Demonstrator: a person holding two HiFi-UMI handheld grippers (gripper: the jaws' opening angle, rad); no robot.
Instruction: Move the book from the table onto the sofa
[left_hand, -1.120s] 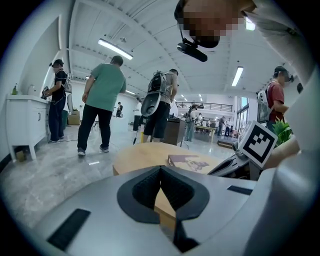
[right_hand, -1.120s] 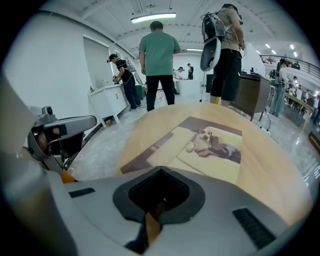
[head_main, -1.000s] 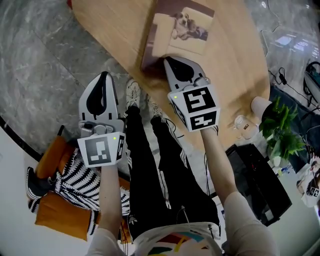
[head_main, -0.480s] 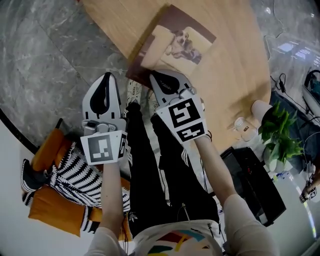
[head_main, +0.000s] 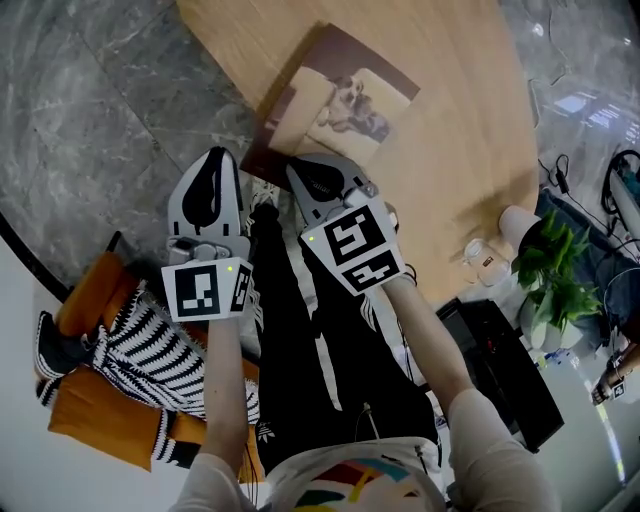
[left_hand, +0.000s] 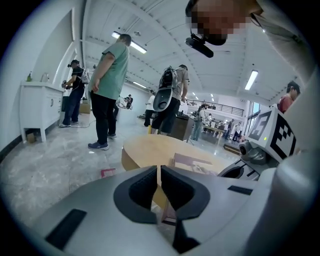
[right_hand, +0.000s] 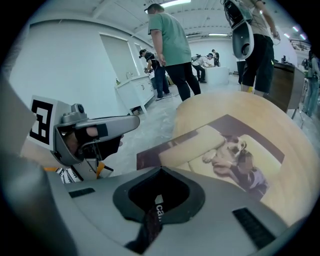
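Note:
The book (head_main: 335, 100), its cover showing a dog on a cream sofa, lies on the round wooden table (head_main: 450, 120) with its near corner hanging over the table's edge. My right gripper (head_main: 298, 168) is shut on that near edge; in the right gripper view the book (right_hand: 225, 150) spreads out just past the closed jaws (right_hand: 160, 171). My left gripper (head_main: 208, 160) hangs over the grey floor to the left of the book, shut with nothing in it (left_hand: 159, 170). In the left gripper view the book (left_hand: 192, 162) shows ahead and to the right.
An orange cushioned seat (head_main: 90, 425) with a black-and-white striped cloth (head_main: 140, 355) is at lower left. My legs in black trousers (head_main: 300, 330) stand between seat and table. A white cup (head_main: 520, 215), a plant (head_main: 545, 265) and a black case (head_main: 500, 365) sit right. Several people stand beyond the table.
The right gripper has moved left and toward me with the book, which has slid to the table's edge and turned. The left gripper has shifted only slightly.

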